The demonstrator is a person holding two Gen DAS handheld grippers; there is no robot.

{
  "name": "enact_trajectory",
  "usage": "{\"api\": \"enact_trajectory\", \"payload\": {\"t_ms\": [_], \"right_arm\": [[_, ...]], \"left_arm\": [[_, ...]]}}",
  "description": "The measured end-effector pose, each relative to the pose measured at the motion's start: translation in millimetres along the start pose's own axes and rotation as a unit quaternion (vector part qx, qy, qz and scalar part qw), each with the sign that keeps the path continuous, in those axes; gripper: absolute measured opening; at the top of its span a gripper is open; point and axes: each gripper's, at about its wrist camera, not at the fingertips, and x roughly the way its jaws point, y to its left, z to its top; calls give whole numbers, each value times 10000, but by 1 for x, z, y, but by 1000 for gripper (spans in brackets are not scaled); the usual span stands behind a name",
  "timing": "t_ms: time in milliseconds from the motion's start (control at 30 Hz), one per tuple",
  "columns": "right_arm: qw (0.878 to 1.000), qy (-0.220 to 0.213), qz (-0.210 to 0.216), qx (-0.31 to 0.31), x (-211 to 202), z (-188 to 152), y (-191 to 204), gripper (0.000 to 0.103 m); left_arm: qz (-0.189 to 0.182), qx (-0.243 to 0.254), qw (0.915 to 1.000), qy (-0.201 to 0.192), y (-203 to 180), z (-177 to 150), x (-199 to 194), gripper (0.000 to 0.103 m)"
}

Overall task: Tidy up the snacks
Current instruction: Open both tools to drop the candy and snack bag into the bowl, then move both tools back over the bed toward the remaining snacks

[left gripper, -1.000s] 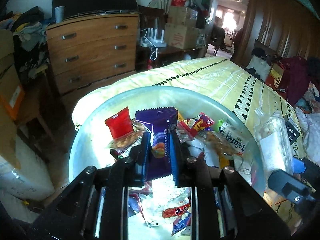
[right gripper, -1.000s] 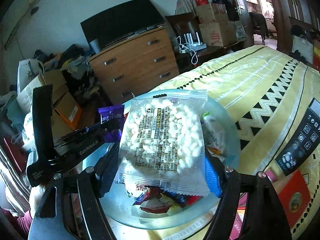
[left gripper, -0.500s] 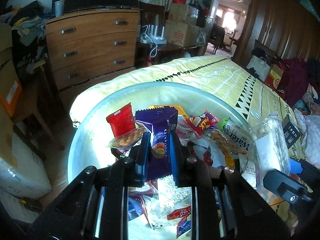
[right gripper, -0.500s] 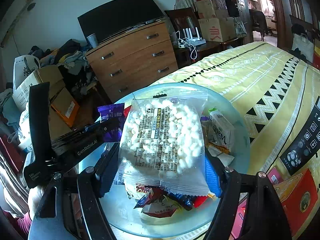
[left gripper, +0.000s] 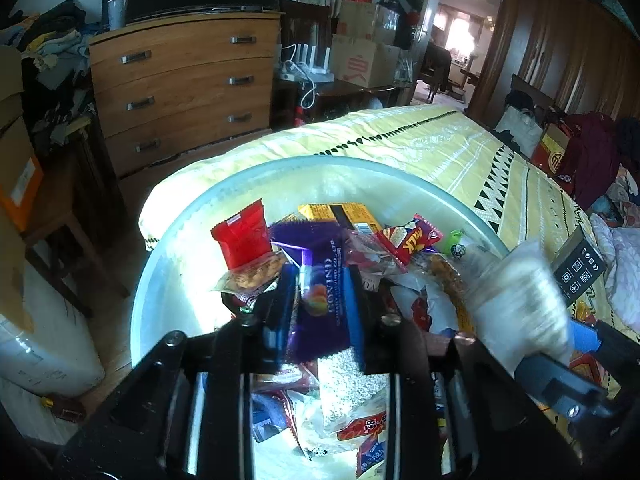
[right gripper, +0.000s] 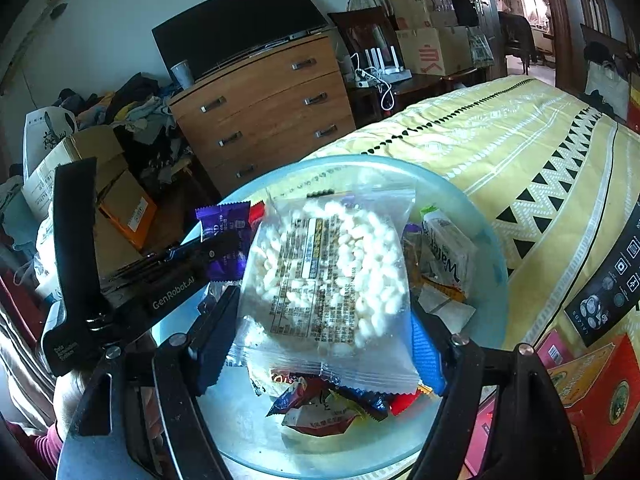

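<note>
A round pale blue glass bowl (left gripper: 168,264) on the yellow bedspread holds several snack packets. My left gripper (left gripper: 324,292) is shut on a purple snack packet (left gripper: 320,312) and holds it over the bowl; the packet also shows in the right wrist view (right gripper: 224,236). My right gripper (right gripper: 324,308) is shut on a clear bag of white puffed snacks (right gripper: 328,276) above the bowl (right gripper: 492,264). That bag appears blurred in the left wrist view (left gripper: 516,300). A red packet (left gripper: 244,236) and a wafer packet (right gripper: 448,256) lie in the bowl.
A wooden chest of drawers (left gripper: 184,88) stands beyond the bed's end, with cardboard boxes (left gripper: 360,60) beside it. A black remote panel (right gripper: 608,284) and red boxes (right gripper: 592,384) lie on the bed to the right. Clutter fills the left side.
Both grippers have drawn back a little from the bowl with their packets. The puffed snack bag has moved closer to the left gripper and is blurred.
</note>
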Motion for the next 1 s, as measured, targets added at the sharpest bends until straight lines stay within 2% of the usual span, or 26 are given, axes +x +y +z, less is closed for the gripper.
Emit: {"api": "enact_trajectory", "payload": {"t_ms": [67, 133, 200, 300, 367, 400, 433, 500, 567, 633, 700, 733, 800, 900, 1000], "right_arm": [[10000, 23, 8, 11, 1, -2, -1, 83], [10000, 40, 10, 8, 1, -2, -2, 84], [10000, 12, -11, -14, -2, -3, -2, 87], [9997, -200, -43, -151, -21, -8, 1, 87], [9968, -664, -238, -380, -58, -20, 1, 87], [9941, -917, -362, -455, -79, -28, -1, 87], [9887, -1277, -619, -488, -111, -42, -9, 87], [9777, -1706, -1177, -336, -161, -70, -32, 87], [9667, -1882, -1735, -38, -202, -99, -63, 93], [9556, -1749, -2336, 418, -237, -130, -106, 101], [9493, -1520, -2530, 1086, -265, -163, -160, 100], [9450, -1392, -2555, 1495, -277, -180, -192, 87], [9381, -1216, -2529, 2031, -290, -203, -239, 59], [9335, -891, -2667, 2224, -289, -217, -309, 58], [9407, -600, -2698, 1969, -269, -194, -367, 58]], "left_arm": [[53, -25, 10000, -9, 1, -1, 0, 45], [133, -23, 9999, -87, 0, -1, -3, 66], [227, -2, 9995, -218, -1, 0, -7, 75], [259, 78, 9985, -478, -8, 1, -22, 76], [-5, 311, 9957, -869, -26, 0, -42, 76], [-284, 567, 9922, -1075, -45, -6, -56, 76], [-523, 795, 9884, -1186, -63, -10, -67, 76], [-1080, 1286, 9764, -1359, -103, -27, -92, 76], [-1780, 1788, 9570, -1432, -150, -53, -119, 76], [-2502, 2262, 9316, -1358, -197, -89, -142, 79], [-3080, 2686, 9069, -1028, -239, -124, -147, 81], [-3171, 2834, 9012, -837, -254, -138, -142, 80], [-3227, 3077, 8943, -370, -282, -163, -125, 79], [-3168, 3290, 8893, 234, -314, -189, -90, 78], [-3048, 3360, 8905, 343, -331, -193, -71, 78]]}}
